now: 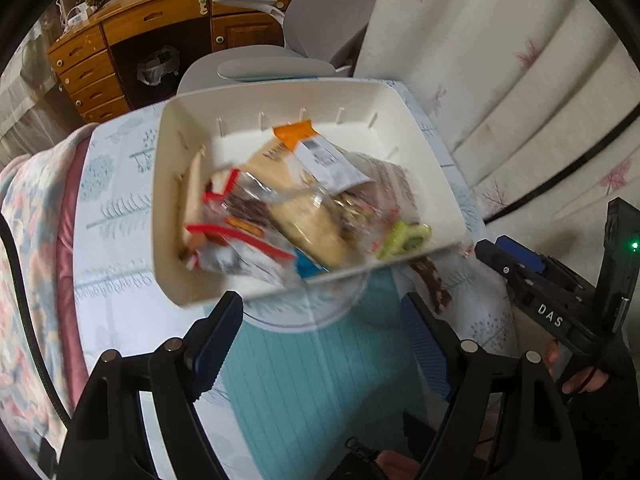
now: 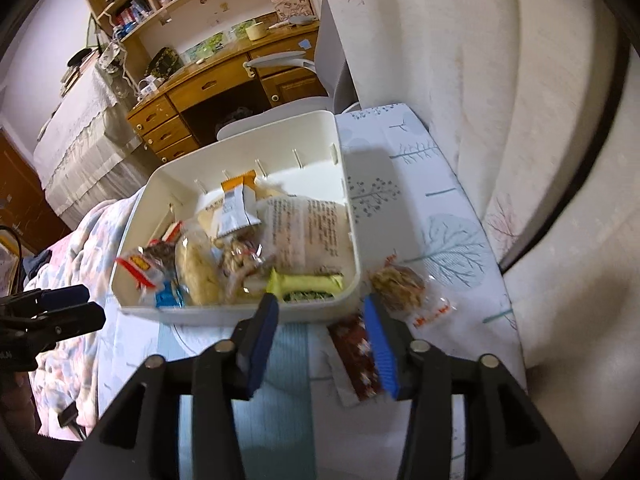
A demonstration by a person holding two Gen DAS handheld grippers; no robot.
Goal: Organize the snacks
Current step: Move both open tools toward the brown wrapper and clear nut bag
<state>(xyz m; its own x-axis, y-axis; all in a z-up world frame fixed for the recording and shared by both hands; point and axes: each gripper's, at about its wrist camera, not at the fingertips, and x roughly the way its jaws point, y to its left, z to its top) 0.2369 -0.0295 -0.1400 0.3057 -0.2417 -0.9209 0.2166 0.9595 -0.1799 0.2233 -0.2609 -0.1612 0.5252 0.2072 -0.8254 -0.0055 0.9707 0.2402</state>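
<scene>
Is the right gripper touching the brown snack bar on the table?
Cannot tell. In the right wrist view the right gripper's blue finger overlaps the brown bar, but blur hides whether they touch.

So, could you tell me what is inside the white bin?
The white bin holds piled snack packets: an orange-white wrapper on top, a yellow-green one in front. Anything beneath is hidden.

Soft, even indoor light fills both views, motion blur smears the snacks (image 1: 280, 216), and fisheye edges bend and darken.
</scene>
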